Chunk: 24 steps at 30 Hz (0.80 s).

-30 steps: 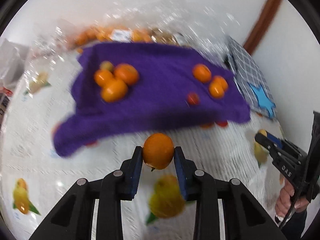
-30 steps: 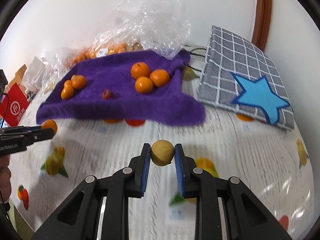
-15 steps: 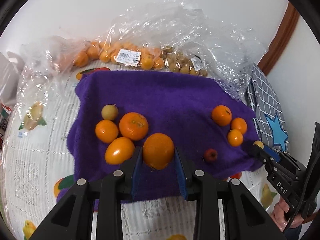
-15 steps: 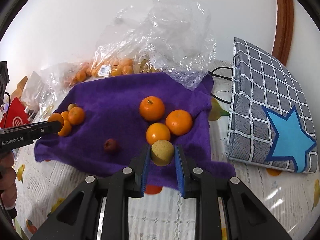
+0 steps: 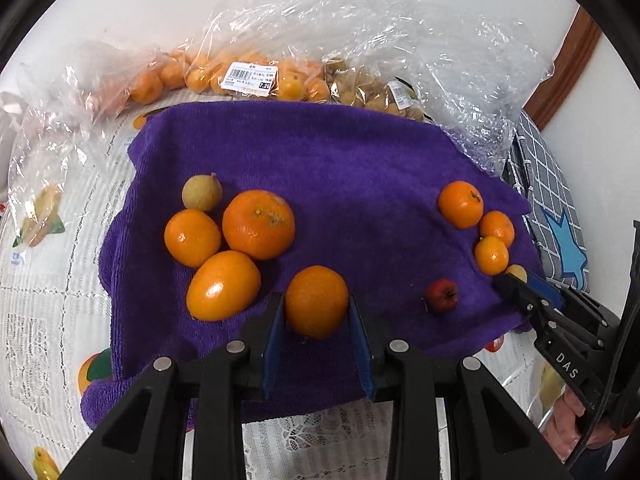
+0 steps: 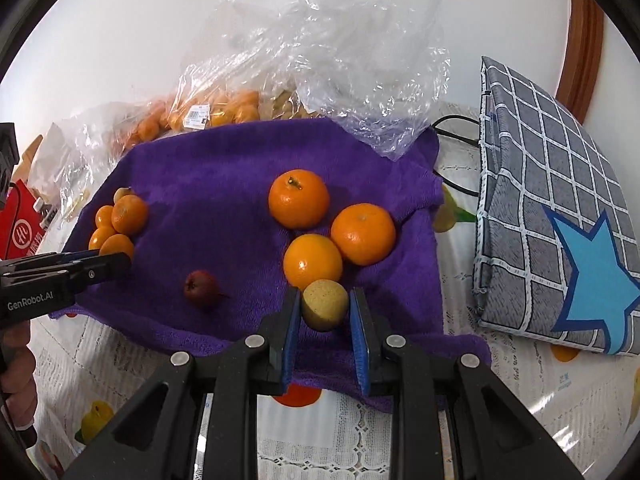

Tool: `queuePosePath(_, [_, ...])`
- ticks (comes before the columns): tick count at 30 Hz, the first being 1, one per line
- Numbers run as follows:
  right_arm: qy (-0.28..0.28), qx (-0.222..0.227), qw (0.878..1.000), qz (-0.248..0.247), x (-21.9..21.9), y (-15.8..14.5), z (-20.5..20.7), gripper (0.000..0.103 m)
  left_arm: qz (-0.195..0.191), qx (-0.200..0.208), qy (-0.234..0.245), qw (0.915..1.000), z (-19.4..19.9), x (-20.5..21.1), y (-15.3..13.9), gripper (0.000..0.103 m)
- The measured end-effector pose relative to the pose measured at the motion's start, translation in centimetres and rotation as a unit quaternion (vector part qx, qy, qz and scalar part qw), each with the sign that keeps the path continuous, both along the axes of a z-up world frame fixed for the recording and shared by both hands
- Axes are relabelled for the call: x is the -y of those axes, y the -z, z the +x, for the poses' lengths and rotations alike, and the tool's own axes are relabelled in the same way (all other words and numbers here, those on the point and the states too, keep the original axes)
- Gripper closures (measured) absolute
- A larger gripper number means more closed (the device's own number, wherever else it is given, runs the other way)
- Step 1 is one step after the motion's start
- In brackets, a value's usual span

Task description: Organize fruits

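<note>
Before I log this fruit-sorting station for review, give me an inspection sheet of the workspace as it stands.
Surface: patterned tablecloth with a purple towel spread over it.
Job's things: on the towel, a left cluster of three oranges plus one yellowish fruit; a right cluster of three oranges; a lone small red fruit between them.
Clutter: plastic bags of fruit behind the towel; checked pouch with a blue star; red box.
Grippers: left gripper shut on an orange; right gripper shut on a yellowish fruit.
Cables: black cable by the pouch.
Surroundings: white wall, brown wooden trim.
</note>
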State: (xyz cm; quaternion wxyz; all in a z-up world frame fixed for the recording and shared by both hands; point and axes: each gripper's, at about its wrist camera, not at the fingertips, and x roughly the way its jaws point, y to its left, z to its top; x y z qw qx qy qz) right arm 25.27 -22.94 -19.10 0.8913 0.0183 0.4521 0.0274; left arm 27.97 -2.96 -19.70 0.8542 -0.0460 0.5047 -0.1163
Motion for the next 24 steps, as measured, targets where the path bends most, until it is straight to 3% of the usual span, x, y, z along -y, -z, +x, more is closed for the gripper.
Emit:
queuePosePath(4, [0.000, -0.002, 1.000, -0.004, -0.1, 0.0, 0.0, 0.079, -0.006, -0.009, -0.004, 0.9999, -0.1, -0.4, 0.3, 0.072])
queuePosePath(7, [0.001, -0.001, 1.000, -0.016, -0.3, -0.1, -0.1, 0.078, -0.006, -0.009, -0.006, 0.9999, -0.5, -0.7, 0.0, 0.061])
queuePosePath(9, [0.002, -0.003, 1.000, -0.018, -0.4, -0.4, -0.3, 0.073, -0.005, -0.002, -0.009, 0.9999, -1.0, -1.0, -0.5, 0.051])
queuePosePath(13, [0.015, 0.005, 1.000, -0.017, -0.4, -1.8, -1.2, 0.050, -0.012, 0.005, -0.013, 0.9998, -2.1, -1.6, -1.8, 0.047])
queuePosePath(16, [0.024, 0.022, 0.999, -0.018, -0.4, -3.8, -2.6, 0.039, -0.011, 0.020, -0.017, 0.9996, -3.7, -2.0, -3.5, 0.046])
queuePosePath(24, [0.035, 0.041, 0.998, -0.019, -0.9, -9.2, -7.0, 0.035, -0.001, 0.084, -0.045, 0.9955, -9.1, -3.1, -8.8, 0.026])
